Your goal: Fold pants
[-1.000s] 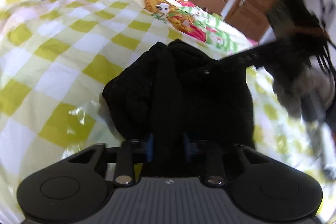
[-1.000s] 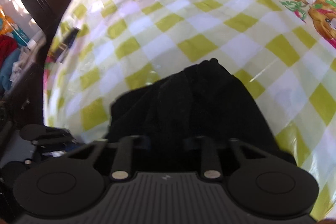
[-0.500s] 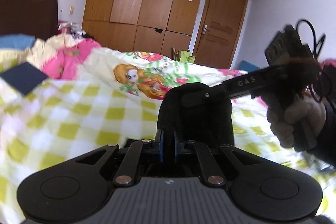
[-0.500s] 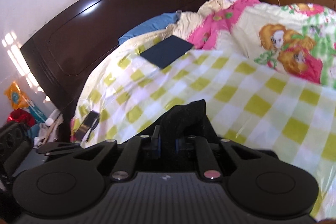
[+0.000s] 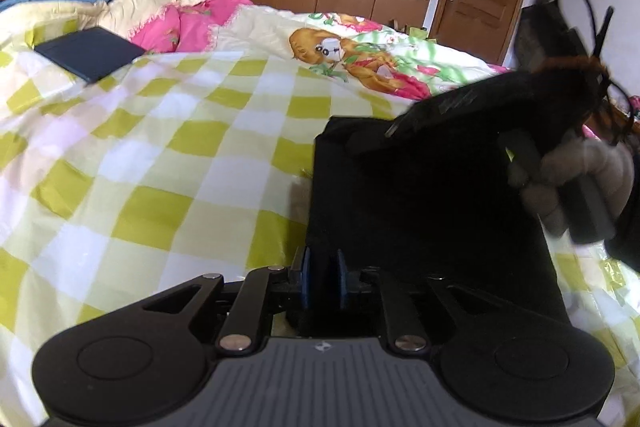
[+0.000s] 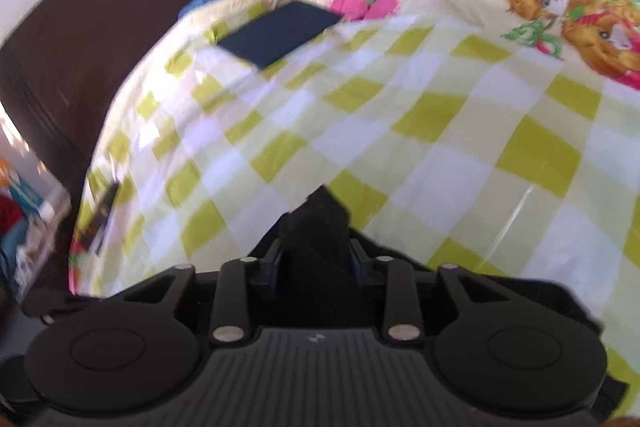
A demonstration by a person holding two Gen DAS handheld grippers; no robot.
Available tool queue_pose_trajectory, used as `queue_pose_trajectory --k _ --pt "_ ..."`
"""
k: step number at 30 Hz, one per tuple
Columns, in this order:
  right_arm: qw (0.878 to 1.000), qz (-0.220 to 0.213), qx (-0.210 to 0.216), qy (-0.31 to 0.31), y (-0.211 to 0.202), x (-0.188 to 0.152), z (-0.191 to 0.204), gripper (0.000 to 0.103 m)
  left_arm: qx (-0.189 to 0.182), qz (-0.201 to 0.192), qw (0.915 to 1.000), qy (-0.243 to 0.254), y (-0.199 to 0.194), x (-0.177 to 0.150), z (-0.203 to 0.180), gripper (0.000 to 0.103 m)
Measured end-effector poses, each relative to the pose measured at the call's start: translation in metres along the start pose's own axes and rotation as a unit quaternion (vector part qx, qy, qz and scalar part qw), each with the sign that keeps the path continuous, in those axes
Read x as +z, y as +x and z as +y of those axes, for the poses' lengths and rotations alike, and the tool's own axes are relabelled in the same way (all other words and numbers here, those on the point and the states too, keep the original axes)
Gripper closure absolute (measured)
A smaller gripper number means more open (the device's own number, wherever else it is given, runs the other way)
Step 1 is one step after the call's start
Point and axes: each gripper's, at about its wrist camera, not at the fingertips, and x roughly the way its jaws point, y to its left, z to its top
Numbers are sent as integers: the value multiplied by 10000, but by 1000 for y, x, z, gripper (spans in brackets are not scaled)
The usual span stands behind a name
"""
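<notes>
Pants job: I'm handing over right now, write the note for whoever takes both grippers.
Left gripper: shut on the black pants, at their left edge.
Right gripper: shut on a bunched tip of the pants.
The pants are held up between both grippers over the checkered bedspread.
Done: both grips secure. Left: probably lay them flat and make the fold; no finished fold shows yet.

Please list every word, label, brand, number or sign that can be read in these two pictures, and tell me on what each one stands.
No text can be read with certainty.
Pale letters on the side of the right gripper, seen in the left wrist view: too blurred to read.
Small pale logo on the body of the left gripper: a mark, not letters.
The same small logo in the right wrist view: not letters.
The black pants, checked bedspread and dark notebook show no writing.
</notes>
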Motion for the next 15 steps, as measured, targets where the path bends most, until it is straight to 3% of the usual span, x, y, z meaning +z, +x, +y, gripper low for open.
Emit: queue_pose_trajectory --k 2,4,6,8,10,12,13,14,15 --pt "9972 -651 -329 150 -39 9 -6 41 108 9 9999 104 -4 3 0 73" --pt "9916 -1093 -388 567 -75 13 -16 41 277 -12 9994 223 -11 5 -2 73" --pt "9895 -1331 -331 455 -102 5 -10 41 432 -194 9983 339 -20 10 -4 74" --pt "9891 -1314 -633 -222 -111 -9 14 41 391 -479 9967 518 -28 18 -12 74" --pt "9893 -1068 -633 -761 -102 -22 28 44 157 -618 9948 794 -23 30 -25 74" --pt "9927 -565 -873 -614 -82 -35 18 44 -63 -636 9924 1052 -7 36 -37 74" --pt "9928 -210 -1106 -412 -69 -42 3 51 -207 -590 9918 1110 2 36 -41 74" --pt "9892 40 -1445 -222 -60 -49 -14 73 -308 -450 9920 1138 15 35 -45 73" --pt "9848 216 -1716 150 -56 -57 -33 88 -331 -208 9925 1157 30 32 -47 73"
